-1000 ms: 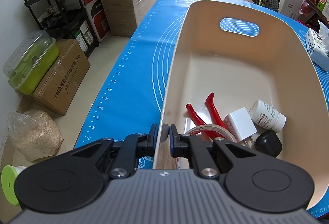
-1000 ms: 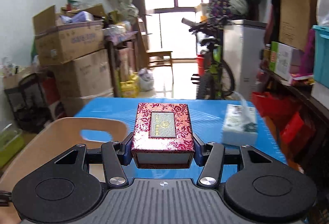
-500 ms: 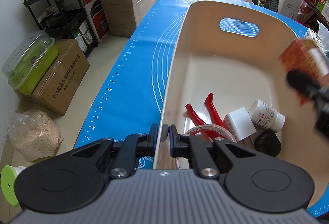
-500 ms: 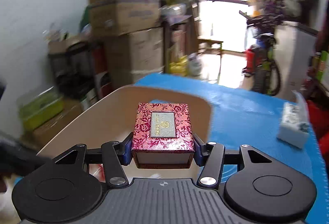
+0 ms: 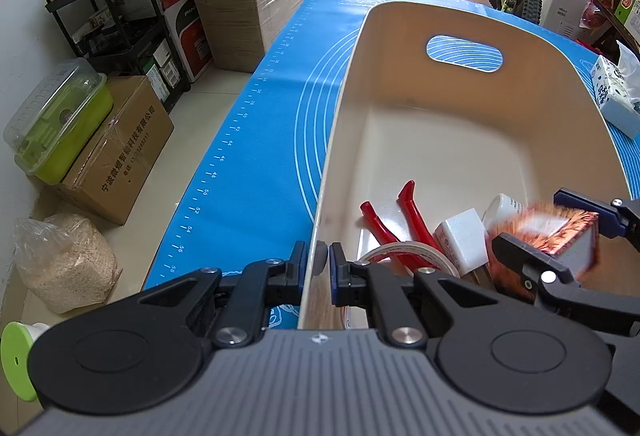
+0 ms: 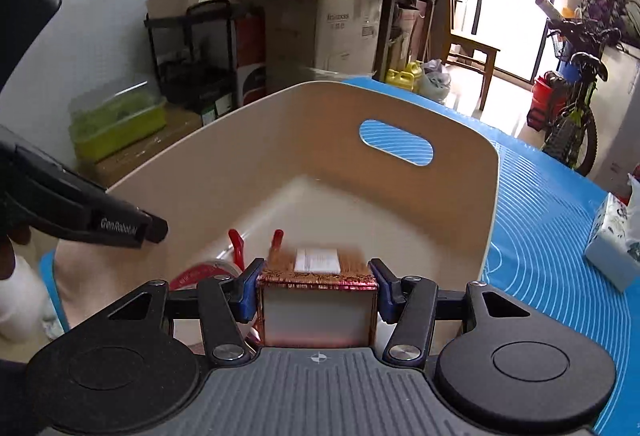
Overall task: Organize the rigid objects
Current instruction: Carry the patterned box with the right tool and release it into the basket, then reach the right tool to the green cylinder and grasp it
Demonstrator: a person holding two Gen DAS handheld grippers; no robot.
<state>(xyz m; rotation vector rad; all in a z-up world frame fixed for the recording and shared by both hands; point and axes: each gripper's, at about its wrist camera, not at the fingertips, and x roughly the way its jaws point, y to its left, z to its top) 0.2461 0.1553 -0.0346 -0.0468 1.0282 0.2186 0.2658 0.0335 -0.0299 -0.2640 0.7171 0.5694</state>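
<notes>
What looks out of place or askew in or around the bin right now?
Nothing stands out. The left gripper is clamped on the bin wall, which stands upright on the blue mat. The right gripper holds the red patterned box squarely over the items inside; the box only looks blurred.

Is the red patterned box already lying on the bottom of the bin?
No, the red patterned box is clamped between the right gripper's fingers above the bin.
</notes>
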